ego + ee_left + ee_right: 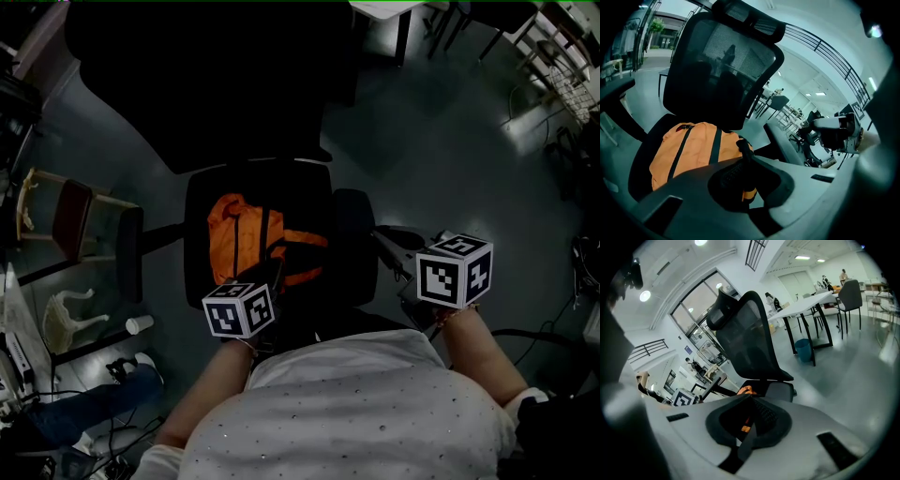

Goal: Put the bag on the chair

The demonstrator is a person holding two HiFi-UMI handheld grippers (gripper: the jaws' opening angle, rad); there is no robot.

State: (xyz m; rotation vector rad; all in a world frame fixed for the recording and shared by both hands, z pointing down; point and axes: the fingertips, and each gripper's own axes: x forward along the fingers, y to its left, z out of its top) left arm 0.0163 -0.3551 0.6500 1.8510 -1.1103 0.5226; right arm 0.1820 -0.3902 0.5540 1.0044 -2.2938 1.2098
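An orange bag [246, 236] with black straps lies on the seat of a black mesh office chair [202, 220]. My left gripper [274, 272] reaches over the seat's front edge. In the left gripper view this gripper [743, 164] is shut on a black strap that rises from the bag [686, 152] in front of the chair's backrest [717, 70]. My right gripper [401, 251] is to the right of the chair's right armrest [354, 234]. In its own view the right gripper [752, 412] is shut on a black strap with an orange tab, and a bit of the bag [746, 390] shows beyond.
A wooden chair [70, 217], a white stool [70, 317] and a paper cup [139, 324] stand on the floor to the left. A person's leg [84, 405] is at the lower left. A white table [811, 301], a blue bin [804, 349] and a dark chair [851, 294] stand further off.
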